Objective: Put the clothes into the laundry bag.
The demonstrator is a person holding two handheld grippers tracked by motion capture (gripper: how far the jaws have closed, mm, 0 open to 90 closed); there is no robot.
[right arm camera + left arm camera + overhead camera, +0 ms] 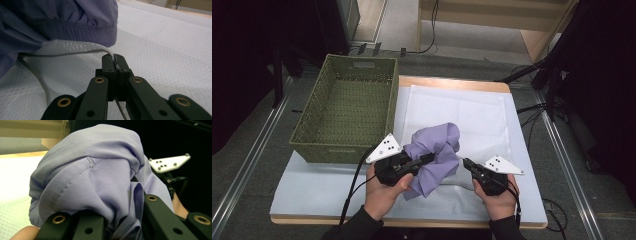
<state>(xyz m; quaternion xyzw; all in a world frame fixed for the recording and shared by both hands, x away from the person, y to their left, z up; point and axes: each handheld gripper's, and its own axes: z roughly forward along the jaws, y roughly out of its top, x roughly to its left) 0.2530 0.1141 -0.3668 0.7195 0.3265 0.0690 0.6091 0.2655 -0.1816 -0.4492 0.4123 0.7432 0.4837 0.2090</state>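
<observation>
One purple garment (436, 150), one grey drawstring (62, 53), two hand-held grippers, one basket (347, 107).

A lilac garment (434, 152) sits bunched in a loose, crumpled heap on the white mesh mat (484, 112) covering the bench, just right of a woven green basket (347, 107). Its smooth fabric shows a stitched seam across the top folds and a gathered, elasticated hem along one edge, lifted slightly off the mat. A thin pale drawstring (62, 53) trails from beneath that hem and curves across the mat; where its far end attaches is hard to tell.
</observation>
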